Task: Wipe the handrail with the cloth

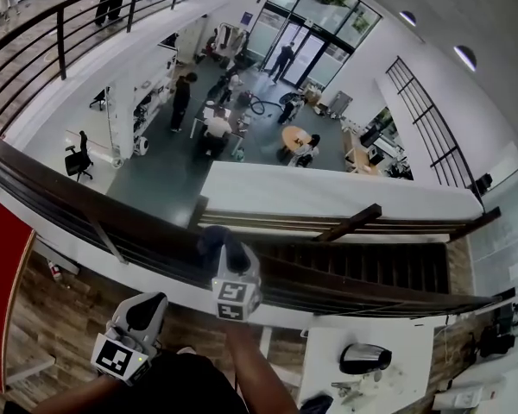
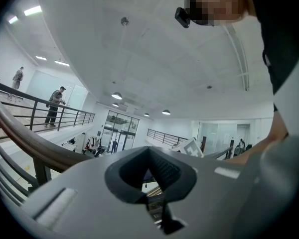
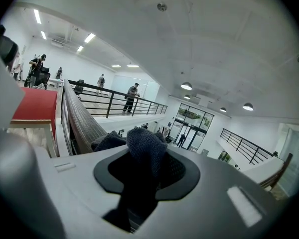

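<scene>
Pinching right now: the right gripper [image 1: 223, 250] has its fingers clamped on the dark cloth [image 1: 211, 238], with a wad bulging out past the tips.
Cloth position: the head view puts that wad right on the top edge of the dark wooden handrail [image 1: 78, 198], roughly midway along its run.
Right gripper view only: up close, the knitted cloth fills the gap between the fingers. The rail's wood grain runs away on the left beside a red panel [image 3: 35, 106], and people [image 3: 132, 96] stand on the far walkway.
Head view only: this one shows the drop beyond the rail, with a ground floor far below and people around tables [image 1: 216, 123].
Left gripper: the left gripper [image 1: 145, 309] sits lower and to the left, back from the rail and apart from the cloth.
Left gripper view: its fingers [image 2: 163, 172] are drawn almost together, nothing between them, just a sliver of the floor below showing through. The view tilts up at the ceiling.
Right arm: a bare forearm [image 1: 252, 365] reaches forward from the bottom edge, and the marker cube faces up at the camera.
</scene>
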Motion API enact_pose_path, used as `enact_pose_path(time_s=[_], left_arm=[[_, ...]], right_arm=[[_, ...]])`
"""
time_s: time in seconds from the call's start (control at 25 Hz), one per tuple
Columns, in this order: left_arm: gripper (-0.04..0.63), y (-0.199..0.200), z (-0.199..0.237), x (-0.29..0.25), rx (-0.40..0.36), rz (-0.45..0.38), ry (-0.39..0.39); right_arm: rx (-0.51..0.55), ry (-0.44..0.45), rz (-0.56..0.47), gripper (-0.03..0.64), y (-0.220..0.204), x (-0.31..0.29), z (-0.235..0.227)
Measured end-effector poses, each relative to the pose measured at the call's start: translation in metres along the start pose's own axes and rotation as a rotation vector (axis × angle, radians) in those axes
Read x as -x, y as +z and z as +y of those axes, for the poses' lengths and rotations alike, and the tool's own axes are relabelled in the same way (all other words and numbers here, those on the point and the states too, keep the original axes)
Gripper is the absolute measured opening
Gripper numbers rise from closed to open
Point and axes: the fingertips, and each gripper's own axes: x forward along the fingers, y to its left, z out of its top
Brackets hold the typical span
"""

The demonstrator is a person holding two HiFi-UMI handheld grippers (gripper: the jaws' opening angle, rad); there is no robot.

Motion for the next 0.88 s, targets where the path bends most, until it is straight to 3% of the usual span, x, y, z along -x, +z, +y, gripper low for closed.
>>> enact_pose_path(time_s=[0.88], left_arm=[[0.000, 0.001, -0.026, -0.013, -0.005, -0.017, -0.057]], right_arm=[[0.005, -0.058, 0.015, 0.106, -0.021, 0.017, -0.040]])
